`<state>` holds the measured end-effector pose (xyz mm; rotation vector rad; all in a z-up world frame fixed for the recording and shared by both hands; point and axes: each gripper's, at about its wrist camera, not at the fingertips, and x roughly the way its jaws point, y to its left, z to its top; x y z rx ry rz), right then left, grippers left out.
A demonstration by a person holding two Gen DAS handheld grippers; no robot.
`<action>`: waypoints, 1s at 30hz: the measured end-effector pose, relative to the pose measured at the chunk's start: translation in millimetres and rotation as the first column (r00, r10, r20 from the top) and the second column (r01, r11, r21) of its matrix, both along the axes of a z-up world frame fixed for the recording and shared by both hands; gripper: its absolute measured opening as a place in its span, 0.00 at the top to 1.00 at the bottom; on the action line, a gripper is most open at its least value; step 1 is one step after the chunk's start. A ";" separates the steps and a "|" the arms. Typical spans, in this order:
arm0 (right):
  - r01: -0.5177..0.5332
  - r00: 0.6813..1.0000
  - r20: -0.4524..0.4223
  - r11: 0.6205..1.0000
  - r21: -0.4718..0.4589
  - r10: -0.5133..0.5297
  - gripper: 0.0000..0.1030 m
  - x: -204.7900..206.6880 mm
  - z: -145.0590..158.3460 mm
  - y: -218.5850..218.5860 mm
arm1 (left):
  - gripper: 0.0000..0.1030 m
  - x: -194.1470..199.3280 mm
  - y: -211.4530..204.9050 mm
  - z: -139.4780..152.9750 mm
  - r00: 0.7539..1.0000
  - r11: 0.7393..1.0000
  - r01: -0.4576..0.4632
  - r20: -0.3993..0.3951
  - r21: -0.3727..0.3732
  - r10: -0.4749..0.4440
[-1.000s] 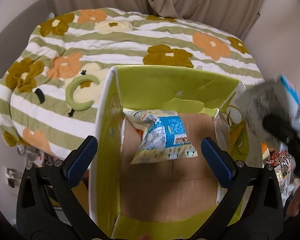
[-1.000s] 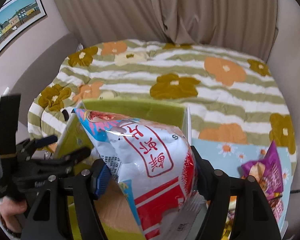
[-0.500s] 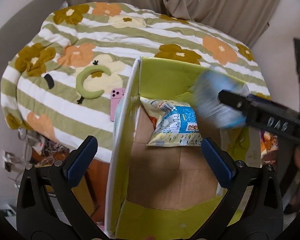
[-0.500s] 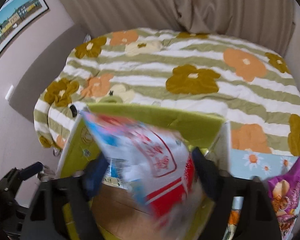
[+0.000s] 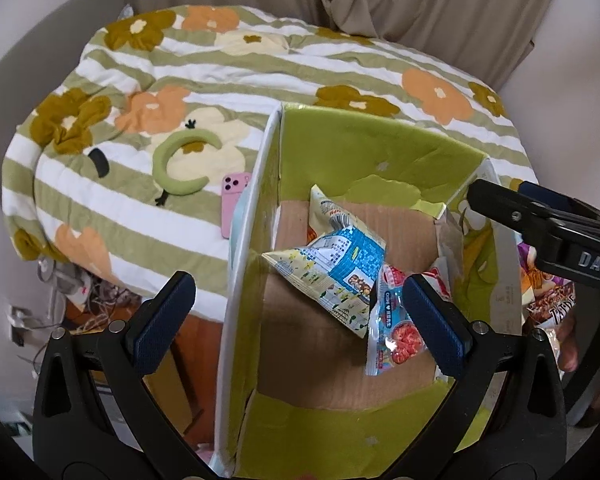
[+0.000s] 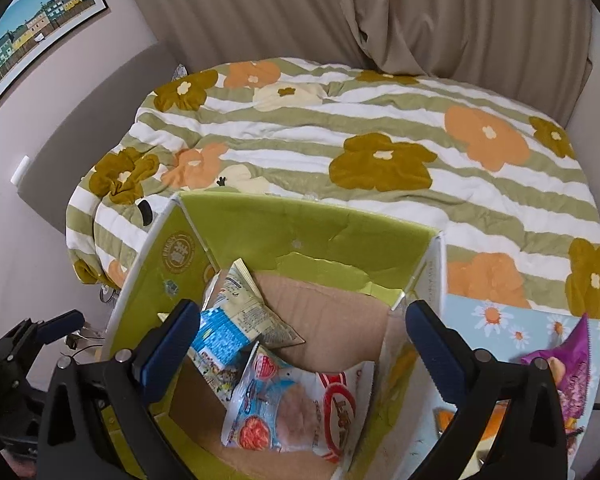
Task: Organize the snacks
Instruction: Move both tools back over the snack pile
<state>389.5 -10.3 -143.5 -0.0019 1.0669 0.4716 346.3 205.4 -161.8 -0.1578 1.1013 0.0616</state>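
An open green cardboard box [image 5: 364, 148] [image 6: 300, 228] stands at the bed's edge. Inside lie two snack bags: a blue and pale yellow one [image 5: 332, 268] [image 6: 236, 320] and a red and white one [image 5: 392, 320] [image 6: 296, 404] partly over it. My left gripper [image 5: 300, 312] is open and empty above the box's near left side. My right gripper [image 6: 300, 344] is open and empty above the box; it also shows in the left wrist view [image 5: 540, 224] at the right. A purple snack bag [image 6: 572, 364] lies to the right of the box.
A floral striped quilt [image 6: 380, 128] covers the bed behind the box. A pink phone [image 5: 233, 204] and a green crescent toy [image 5: 180, 164] lie on the quilt left of the box. More snack bags [image 5: 548, 304] lie right of the box. Curtains hang behind.
My right gripper carried the red and white bag over the box and opened. The bag now lies in the box beside the blue one. My left gripper stayed open.
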 end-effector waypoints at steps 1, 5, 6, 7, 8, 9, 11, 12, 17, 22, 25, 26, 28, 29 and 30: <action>0.001 1.000 0.006 1.000 -0.001 -0.001 0.01 -2.4 4.8 -0.4 | 0.01 -2.8 -0.6 5.4 1.000 1.000 0.007 0.012 0.004 -0.007; 0.004 0.999 0.032 0.999 -0.041 -0.003 0.01 -18.0 25.8 -2.6 | 0.01 -12.2 -0.2 28.1 0.998 0.999 0.025 0.058 0.023 -0.026; 0.009 0.999 0.047 0.999 -0.046 -0.007 0.01 -24.0 31.9 -4.2 | 0.01 -14.2 -0.7 33.3 0.997 0.999 0.029 0.066 0.025 -0.031; 0.016 0.998 0.059 0.999 -0.046 -0.013 0.01 -29.8 37.7 -6.6 | 0.01 -16.7 -0.9 39.5 0.996 0.999 0.036 0.076 0.026 -0.037; 0.024 0.997 0.069 0.999 -0.042 -0.021 0.01 -35.8 43.4 -9.8 | 0.01 -18.7 -1.2 44.8 0.995 0.999 0.042 0.085 0.025 -0.044; 0.033 0.997 0.078 0.999 -0.039 -0.030 0.01 -40.4 47.5 -12.7 | 0.01 -21.4 -1.7 50.4 0.994 0.998 0.050 0.097 0.022 -0.052; 0.064 0.993 0.104 0.997 -0.038 -0.060 0.01 -54.5 57.0 -20.3 | 0.01 -28.1 -6.5 61.5 0.989 0.997 0.072 0.126 0.019 -0.074; 0.078 0.990 0.116 0.996 -0.038 -0.074 0.01 -62.0 61.3 -24.5 | 0.01 -30.4 -9.5 65.1 0.988 0.997 0.077 0.135 0.023 -0.080; 0.135 0.978 0.165 0.990 -0.035 -0.128 0.01 -102.7 77.6 -48.9 | 0.01 -50.8 -36.4 82.5 0.975 0.990 0.136 0.172 0.022 -0.138; 0.180 0.965 0.196 0.983 -0.025 -0.172 0.01 -142.8 89.4 -86.0 | 0.01 -80.1 -80.6 89.8 0.960 0.977 0.211 0.184 0.020 -0.211; 0.187 0.961 0.211 0.982 -0.026 -0.177 0.01 -165.9 92.1 -113.2 | 0.01 -100.3 -110.7 92.1 0.951 0.971 0.239 0.198 0.017 -0.238; 0.186 0.960 0.218 0.982 -0.031 -0.175 0.01 -173.8 92.3 -124.1 | 0.01 -108.3 -124.4 91.7 0.949 0.969 0.246 0.200 0.017 -0.245; 0.186 0.962 0.216 0.981 -0.055 -0.170 0.01 -187.8 89.9 -144.0 | 0.01 -121.0 -148.3 90.6 0.945 0.965 0.262 0.198 0.010 -0.259; 0.186 0.963 0.211 0.980 -0.069 -0.168 0.01 -195.8 87.9 -157.5 | 0.01 -126.6 -159.4 90.2 0.944 0.963 0.269 0.196 0.005 -0.265; 0.187 0.964 0.208 0.980 -0.074 -0.168 0.01 -202.0 86.5 -167.0 | 0.01 -135.7 -175.9 89.7 0.942 0.961 0.277 0.196 0.000 -0.271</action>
